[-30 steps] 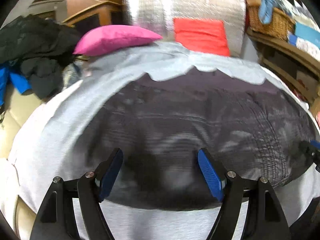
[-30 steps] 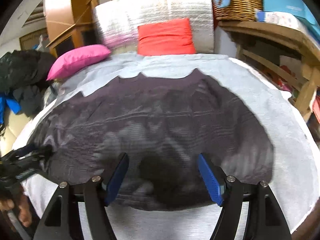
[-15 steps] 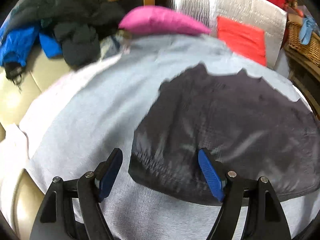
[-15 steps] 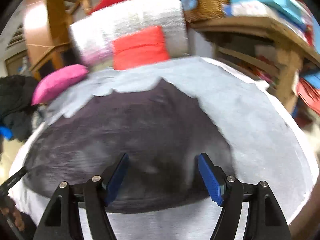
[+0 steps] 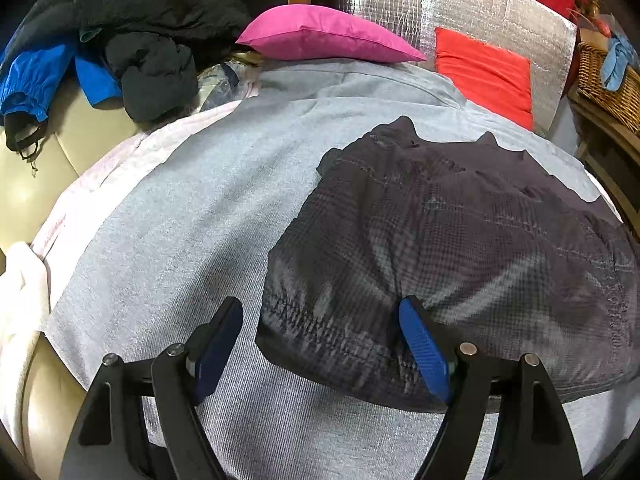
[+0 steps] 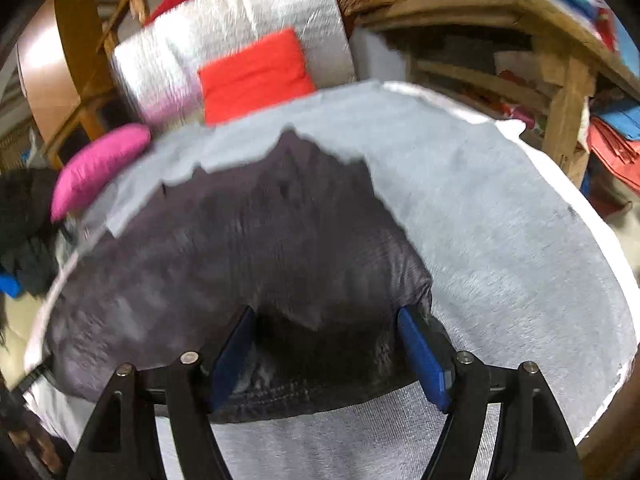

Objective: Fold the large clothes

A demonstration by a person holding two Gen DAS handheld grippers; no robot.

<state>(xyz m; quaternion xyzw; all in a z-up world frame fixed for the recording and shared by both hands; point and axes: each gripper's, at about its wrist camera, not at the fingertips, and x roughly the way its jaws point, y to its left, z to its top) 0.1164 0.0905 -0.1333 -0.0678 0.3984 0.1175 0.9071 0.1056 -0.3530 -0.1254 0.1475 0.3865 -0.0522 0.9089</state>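
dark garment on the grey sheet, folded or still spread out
Spread out: the dark garment lies flat in one layer on the grey sheet, near hem exposed, no fold visible.

We see a pink satin pillow (image 5: 320,36) at the far side of the grey knitted cover (image 5: 192,216), beside a red square cushion (image 5: 486,76) that leans on a silver quilted foil panel (image 5: 460,4). At the left lies a heap of black and blue jackets (image 5: 120,32). At the right stand a woven wicker basket (image 5: 608,84) and a wooden shelf (image 6: 520,28).
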